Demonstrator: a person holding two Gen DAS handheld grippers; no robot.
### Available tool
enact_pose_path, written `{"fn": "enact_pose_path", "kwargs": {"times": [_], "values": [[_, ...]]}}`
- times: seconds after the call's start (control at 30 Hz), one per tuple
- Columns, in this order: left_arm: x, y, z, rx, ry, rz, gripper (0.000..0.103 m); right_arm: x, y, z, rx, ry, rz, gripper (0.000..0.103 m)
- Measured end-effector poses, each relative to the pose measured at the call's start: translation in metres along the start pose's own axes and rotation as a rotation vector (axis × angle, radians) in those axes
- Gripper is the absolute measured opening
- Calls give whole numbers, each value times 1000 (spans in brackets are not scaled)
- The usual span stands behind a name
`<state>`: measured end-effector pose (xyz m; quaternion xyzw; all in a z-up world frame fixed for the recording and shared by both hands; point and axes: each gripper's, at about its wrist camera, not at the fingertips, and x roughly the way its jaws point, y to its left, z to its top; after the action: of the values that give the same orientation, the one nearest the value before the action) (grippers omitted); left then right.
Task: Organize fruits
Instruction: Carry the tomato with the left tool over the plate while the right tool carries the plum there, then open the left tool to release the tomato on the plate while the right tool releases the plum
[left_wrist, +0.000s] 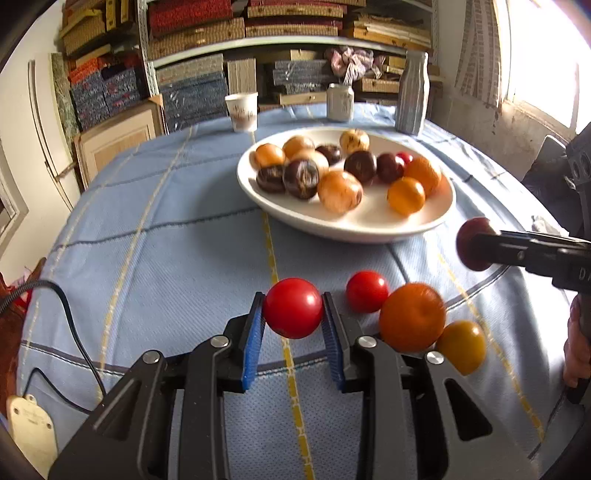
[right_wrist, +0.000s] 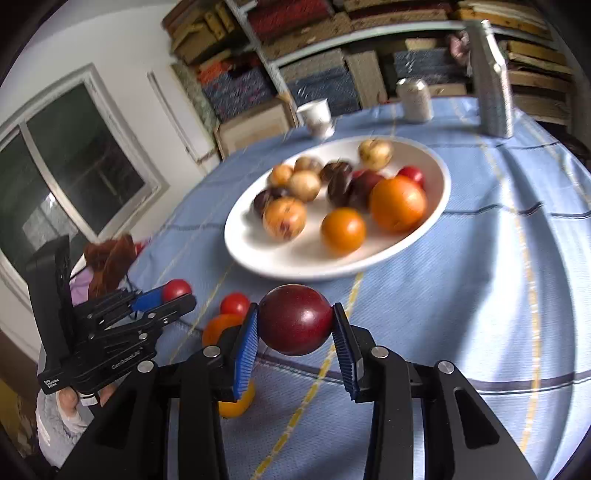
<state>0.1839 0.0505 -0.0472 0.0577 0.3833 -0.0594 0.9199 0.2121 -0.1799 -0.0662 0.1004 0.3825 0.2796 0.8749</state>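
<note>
The round worktop (left_wrist: 166, 229), covered in a pale blue cloth with yellow and dark stripes, spreads out ahead of both tongs. Beyond them on it sits a wide white ceramic bowl (left_wrist: 369, 229) heaped with orange, tan and dark purple round fruits. Past the bowl, at the far edge, stand a tall ribbed grey bottle (left_wrist: 412, 96), a pale metal can (left_wrist: 340, 101) and a white paper cup (left_wrist: 242, 110).

The left tongs (left_wrist: 293, 314) pinch a glossy bright red round fruit (left_wrist: 293, 312) between their blue pads, raised off the cloth. Just to their right on the cloth lie a large orange fruit (left_wrist: 412, 317), a smaller red tomato-like fruit (left_wrist: 366, 291) beyond it, and a small yellow-orange fruit (left_wrist: 461, 347) nearer than it.

The right tongs (right_wrist: 295, 325) grip a dark maroon plum-like fruit (right_wrist: 295, 319) on both sides, held above the cloth on the near side of the bowl, with the loose fruits to their left.
</note>
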Motion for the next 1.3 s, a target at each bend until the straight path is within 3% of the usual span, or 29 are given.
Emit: {"fn": "enact_pose_path", "kwargs": {"times": [0.27, 0.47, 0.73, 1.1, 1.27, 1.3], "values": [[-8, -12, 55, 18, -20, -24, 30, -34, -10, 43, 19, -95, -1, 39], [16, -40, 80, 49, -16, -73, 30, -35, 1, 87, -31, -134, -14, 39], [59, -77, 88, 101, 50, -155, 30, 6, -2, 103, -39, -63, -42, 39], [88, -65, 79, 56, 98, -158, 30, 57, -7, 104, -41, 13, -61, 39], [89, -64, 78, 47, 87, -173, 36, 71, -13, 101, -29, 39, -65, 41], [89, -64, 79, 43, 87, -181, 41, 73, -14, 101, -27, 43, -64, 43]]}}
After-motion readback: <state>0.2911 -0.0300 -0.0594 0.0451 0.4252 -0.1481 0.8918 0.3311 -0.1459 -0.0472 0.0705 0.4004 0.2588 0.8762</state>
